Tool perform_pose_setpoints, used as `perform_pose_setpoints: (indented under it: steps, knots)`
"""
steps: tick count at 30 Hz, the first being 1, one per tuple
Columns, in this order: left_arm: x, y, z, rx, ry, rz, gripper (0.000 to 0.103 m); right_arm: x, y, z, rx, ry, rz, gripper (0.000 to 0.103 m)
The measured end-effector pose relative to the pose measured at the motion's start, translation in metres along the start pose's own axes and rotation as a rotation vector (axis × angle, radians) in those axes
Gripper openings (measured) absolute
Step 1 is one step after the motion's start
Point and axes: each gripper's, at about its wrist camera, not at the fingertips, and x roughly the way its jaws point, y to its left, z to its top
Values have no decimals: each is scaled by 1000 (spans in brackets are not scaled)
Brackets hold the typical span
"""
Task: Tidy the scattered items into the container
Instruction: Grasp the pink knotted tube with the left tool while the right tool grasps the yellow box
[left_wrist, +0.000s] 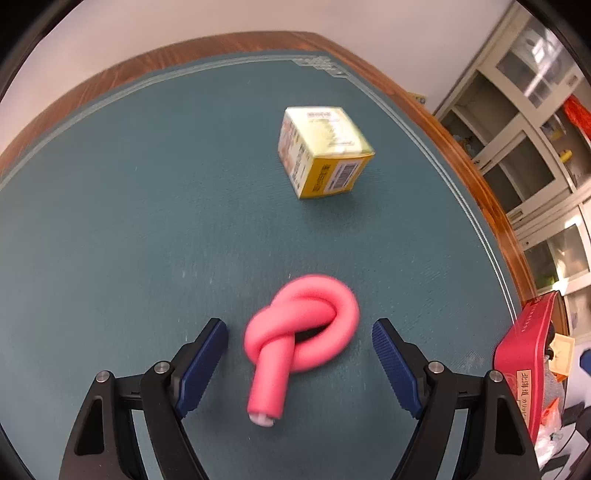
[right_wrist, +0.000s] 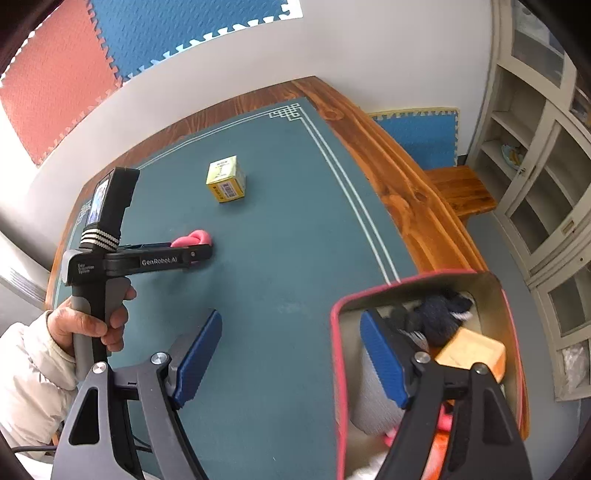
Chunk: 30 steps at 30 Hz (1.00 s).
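Note:
A pink foam tube (left_wrist: 301, 332) tied in a knot lies on the teal table mat. My left gripper (left_wrist: 299, 325) is open, its blue pads on either side of the knot and apart from it. A yellow box (left_wrist: 325, 151) stands farther back on the mat. In the right wrist view the same tube (right_wrist: 194, 238) shows just past the left gripper (right_wrist: 207, 251), which a hand (right_wrist: 92, 325) holds. My right gripper (right_wrist: 291, 332) is open and empty, its right finger over the red-rimmed container (right_wrist: 406, 282); the box (right_wrist: 226, 179) sits far behind.
The container holds a dark knit item (right_wrist: 443, 314), an orange block (right_wrist: 472, 354), a grey item (right_wrist: 373, 406) and something pink. It sits at the table's right edge (right_wrist: 424, 206). Glass-door cabinets (right_wrist: 535, 177) stand beyond, with foam mats on the wall.

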Motion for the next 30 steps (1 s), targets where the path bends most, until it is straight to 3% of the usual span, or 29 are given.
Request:
perform_pose_setpoints:
  steps: [3,7,15,23,30]
  knots:
    - [0,0,-2,19,1,4,82,11,13,13,-28,1,10,80]
    - [-4,3,-7,32,0,13,59,27,27,29,-61,2,21,80]
    - [-34,36,-10,-90,-73,-32,58,72,47,72,-84,-1,41,80]
    - [-58,60,-8,-140,-126,-45,58,127,64,125,-73,3,76,80]
    - [-59,77,-7,-198,-130,-51,58,181,83,146,-123,71,54,79]
